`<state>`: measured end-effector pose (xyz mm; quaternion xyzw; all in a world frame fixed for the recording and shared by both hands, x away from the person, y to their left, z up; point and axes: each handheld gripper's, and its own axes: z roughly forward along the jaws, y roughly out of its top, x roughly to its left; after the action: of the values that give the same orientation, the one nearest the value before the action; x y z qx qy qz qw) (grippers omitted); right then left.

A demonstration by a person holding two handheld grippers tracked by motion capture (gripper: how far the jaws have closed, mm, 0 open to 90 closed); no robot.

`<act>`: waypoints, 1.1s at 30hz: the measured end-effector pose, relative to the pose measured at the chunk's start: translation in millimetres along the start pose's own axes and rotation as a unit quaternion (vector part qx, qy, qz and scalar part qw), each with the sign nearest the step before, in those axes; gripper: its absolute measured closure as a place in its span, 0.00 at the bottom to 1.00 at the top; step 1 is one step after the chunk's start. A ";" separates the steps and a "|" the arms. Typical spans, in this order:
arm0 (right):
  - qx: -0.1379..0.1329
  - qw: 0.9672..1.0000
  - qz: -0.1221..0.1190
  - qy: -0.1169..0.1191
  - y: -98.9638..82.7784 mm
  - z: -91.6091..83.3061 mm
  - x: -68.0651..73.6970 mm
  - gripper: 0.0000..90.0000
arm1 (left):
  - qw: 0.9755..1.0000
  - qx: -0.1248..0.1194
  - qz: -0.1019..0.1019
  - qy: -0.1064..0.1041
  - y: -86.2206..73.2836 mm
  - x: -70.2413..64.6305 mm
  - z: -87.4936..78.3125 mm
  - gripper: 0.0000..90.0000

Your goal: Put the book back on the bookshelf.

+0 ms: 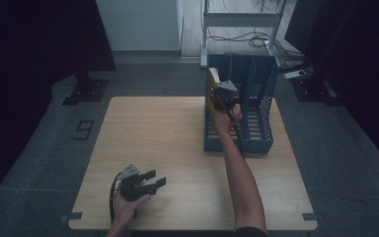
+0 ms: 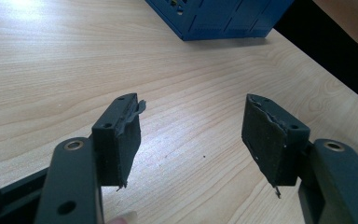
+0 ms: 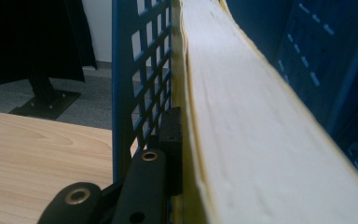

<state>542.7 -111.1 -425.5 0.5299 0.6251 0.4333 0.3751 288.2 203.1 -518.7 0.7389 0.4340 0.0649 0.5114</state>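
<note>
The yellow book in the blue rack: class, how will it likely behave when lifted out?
The book shows a thick page block, so probably heavy for one gripper. Its covers look thin, so it may flex. The rack wall beside it should stop it tipping.

High cam looks down on table point(image 1: 177, 148); tool cams sit close, both catching blue rack point(image 1: 256, 98).

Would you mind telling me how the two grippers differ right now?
The left gripper sits low over the bare table at its near edge, while the right gripper is raised at the blue file rack. The left gripper's jaws stand apart with nothing between them; the right gripper is closed on a yellow-covered book in the rack. Both are hand-held.
</note>
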 end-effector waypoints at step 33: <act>-0.010 0.999 -0.013 0.052 -9.9 -17.7 -8.6 0.68 | 1.000 0.001 0.007 -0.001 -0.2 -5.0 0.1 0.41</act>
<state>524.3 -122.7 -428.6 0.4947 0.6462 0.4617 0.3527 285.1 199.5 -517.1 0.7423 0.4286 0.0669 0.5107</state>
